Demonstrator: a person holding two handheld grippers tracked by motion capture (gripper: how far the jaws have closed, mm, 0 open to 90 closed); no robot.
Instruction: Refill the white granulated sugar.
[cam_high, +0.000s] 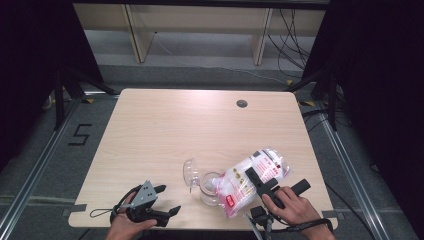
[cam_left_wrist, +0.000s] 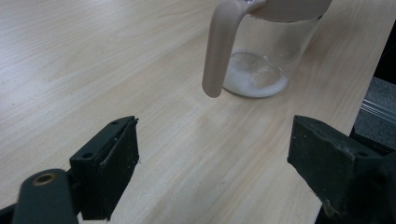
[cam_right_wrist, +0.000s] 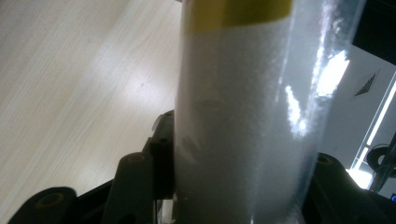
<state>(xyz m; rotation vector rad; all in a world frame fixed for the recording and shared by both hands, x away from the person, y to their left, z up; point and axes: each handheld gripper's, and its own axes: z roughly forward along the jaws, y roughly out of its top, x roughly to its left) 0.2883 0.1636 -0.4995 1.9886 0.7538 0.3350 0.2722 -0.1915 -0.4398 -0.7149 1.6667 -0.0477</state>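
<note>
The right gripper (cam_high: 261, 181) has its jaws clenched on a plastic bag (cam_high: 250, 181) of white grains, gripping it across its middle; in the right gripper view the bag (cam_right_wrist: 243, 121) stands packed between the two jaws, with a yellow band at its top. The bag lies tilted over the near right part of the counter (cam_high: 165, 130), its lower end pointing at the mouth of a clear glass jar (cam_high: 210, 189) that stands just beside it. The jar's hinged lid (cam_high: 190, 173) is swung open to the left.

The left gripper (cam_high: 159, 199) rests near the front edge of the counter, jaws released and holding nothing. Its own view looks at the jar (cam_left_wrist: 266, 56), which has a thin layer of white grains (cam_left_wrist: 254, 79) at the bottom and a beige handle (cam_left_wrist: 219, 51) hanging down its side.

This looks like pouring from bag to jar. To do it well, I'd keep the bag's opening right over the jar's mouth and tip slowly, so the grains don't rush out. The free gripper could steady the jar.

Count: two grippers, one bag, one jar, one lid, one counter.
</note>
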